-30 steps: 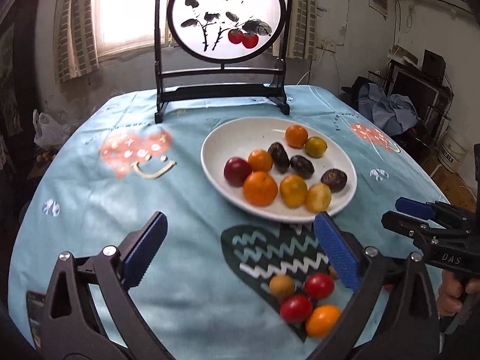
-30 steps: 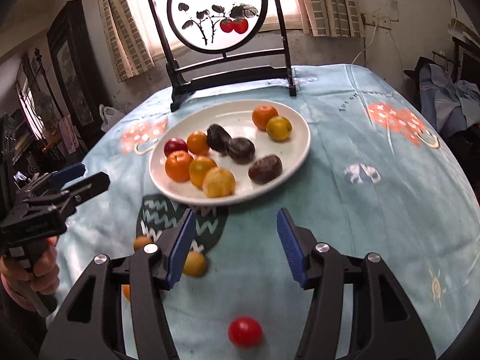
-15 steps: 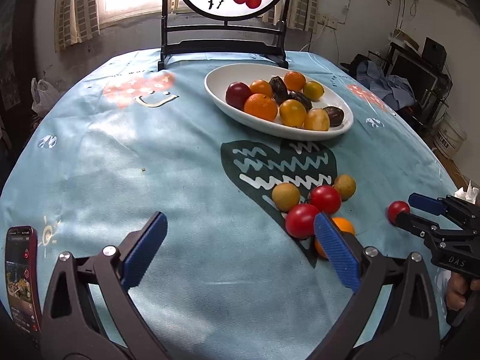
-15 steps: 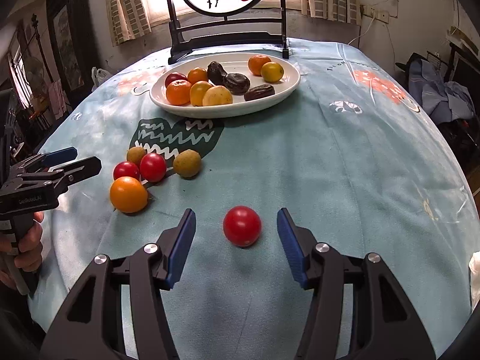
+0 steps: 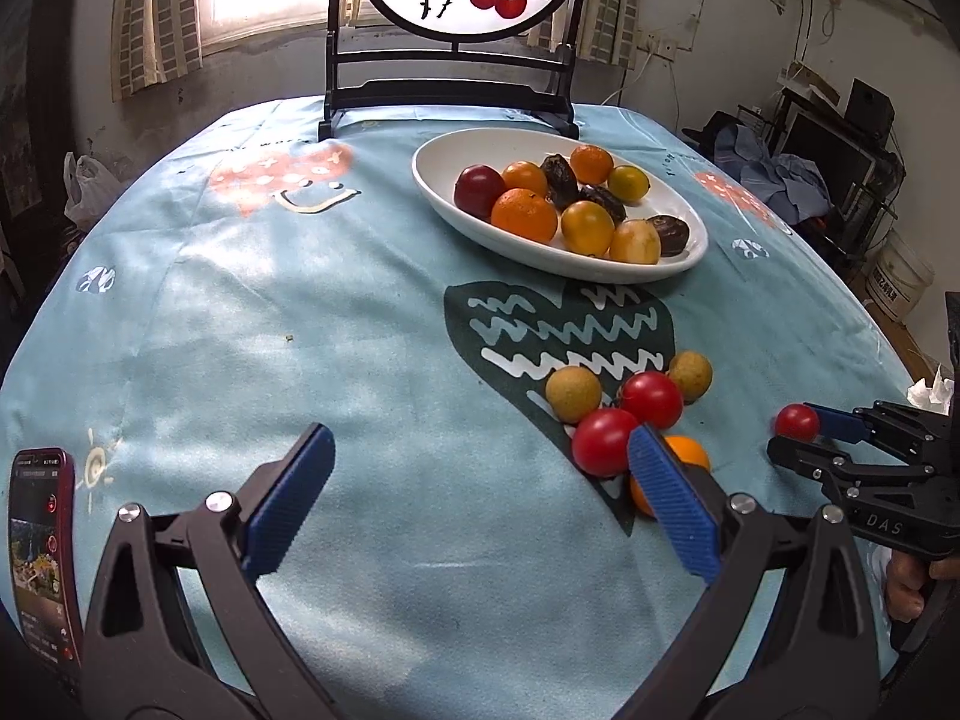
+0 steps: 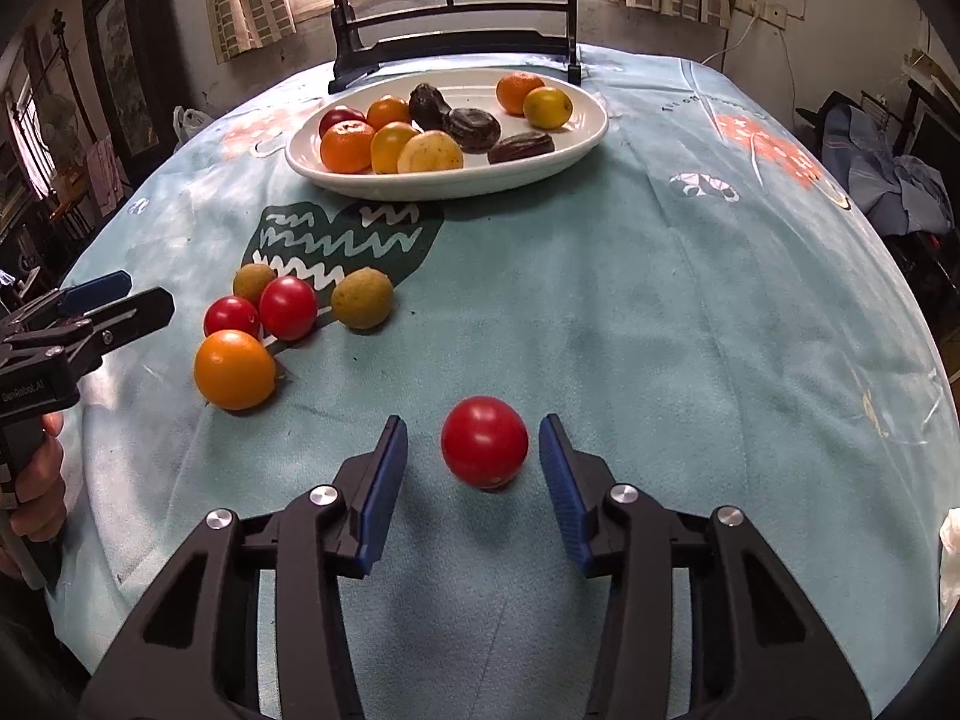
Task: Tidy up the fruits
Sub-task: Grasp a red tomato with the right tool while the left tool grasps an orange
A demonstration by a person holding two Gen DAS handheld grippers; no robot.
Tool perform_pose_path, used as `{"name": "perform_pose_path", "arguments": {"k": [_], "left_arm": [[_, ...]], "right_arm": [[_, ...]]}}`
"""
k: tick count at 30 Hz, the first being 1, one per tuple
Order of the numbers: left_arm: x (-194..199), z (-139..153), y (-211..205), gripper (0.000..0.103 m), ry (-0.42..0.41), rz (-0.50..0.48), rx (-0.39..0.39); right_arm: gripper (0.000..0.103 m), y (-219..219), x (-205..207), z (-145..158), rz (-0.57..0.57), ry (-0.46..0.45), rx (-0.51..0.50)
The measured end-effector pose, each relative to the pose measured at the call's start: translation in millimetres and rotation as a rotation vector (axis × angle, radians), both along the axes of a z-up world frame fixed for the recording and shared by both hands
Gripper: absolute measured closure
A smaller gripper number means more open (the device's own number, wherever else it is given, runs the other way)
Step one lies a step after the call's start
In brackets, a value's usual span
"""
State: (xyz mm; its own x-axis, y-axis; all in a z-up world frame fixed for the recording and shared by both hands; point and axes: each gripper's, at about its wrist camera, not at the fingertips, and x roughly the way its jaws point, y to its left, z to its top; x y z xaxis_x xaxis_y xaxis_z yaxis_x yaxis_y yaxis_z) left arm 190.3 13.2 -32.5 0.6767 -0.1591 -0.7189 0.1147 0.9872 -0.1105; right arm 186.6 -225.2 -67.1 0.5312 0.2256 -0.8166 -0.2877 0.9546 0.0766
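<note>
The right gripper [image 6: 474, 465] stands spread wide around a lone round red tomato [image 6: 485, 441] low in the frame's centre, touching neither pad; it looks ready to squeeze, lift and carry to the white oval plate [image 6: 585, 135] at top centre. The left gripper [image 5: 480, 501] hangs released beside the clustered loose fruits [image 5: 636, 414], none blocking the way.

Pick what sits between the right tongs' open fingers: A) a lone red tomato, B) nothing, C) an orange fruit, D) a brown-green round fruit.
A: in the right wrist view the lone red tomato rests on the cloth between the right tongs, with a gap to each blue pad.
</note>
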Motion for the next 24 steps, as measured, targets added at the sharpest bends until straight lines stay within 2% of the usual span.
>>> {"name": "perform_pose_path", "arguments": {"k": [2,4,7,9,12,14,16,20,24], "left_arm": [[-0.4,0.0,-0.6,0.003,-0.002,-0.003,0.003],[-1.4,0.4,-2.1,0.003,-0.007,-0.012,0.006],[-6.2,2.7,-8.4,0.003,-0.025,-0.065,-0.014],[-12.5,6.0,-18.9,0.004,-0.044,-0.157,-0.043],[-23.1,7.2,-41.5,0.017,-0.06,-0.295,-0.031],[-23.9,2.4,-53.4,0.033,-0.035,-0.337,-0.002],[-19.8,-2.6,-57.9,0.044,0.005,-0.354,-0.014],[-8.7,-14.1,-59.2,0.05,0.081,-0.337,-0.019],[-7.0,-14.4,-65.3,0.051,0.079,-0.338,0.0]], "right_arm": [[0.063,2.6,0.4,-0.2,0.001,-0.005,-0.017],[0.073,0.2,0.4,0.1,-0.006,-0.008,-0.005],[0.076,-12.0,0.9,1.7,-0.022,-0.004,0.082],[0.076,-18.7,1.5,2.0,-0.042,0.002,0.117],[0.076,-20.9,3.1,0.4,-0.048,0.02,0.135],[0.076,-20.9,2.5,1.6,-0.044,0.015,0.14],[0.076,-20.8,2.5,1.2,-0.043,0.019,0.145],[0.076,-23.7,2.9,0.5,-0.045,0.024,0.167],[0.076,-26.1,3.4,0.1,-0.045,0.029,0.186]]}}
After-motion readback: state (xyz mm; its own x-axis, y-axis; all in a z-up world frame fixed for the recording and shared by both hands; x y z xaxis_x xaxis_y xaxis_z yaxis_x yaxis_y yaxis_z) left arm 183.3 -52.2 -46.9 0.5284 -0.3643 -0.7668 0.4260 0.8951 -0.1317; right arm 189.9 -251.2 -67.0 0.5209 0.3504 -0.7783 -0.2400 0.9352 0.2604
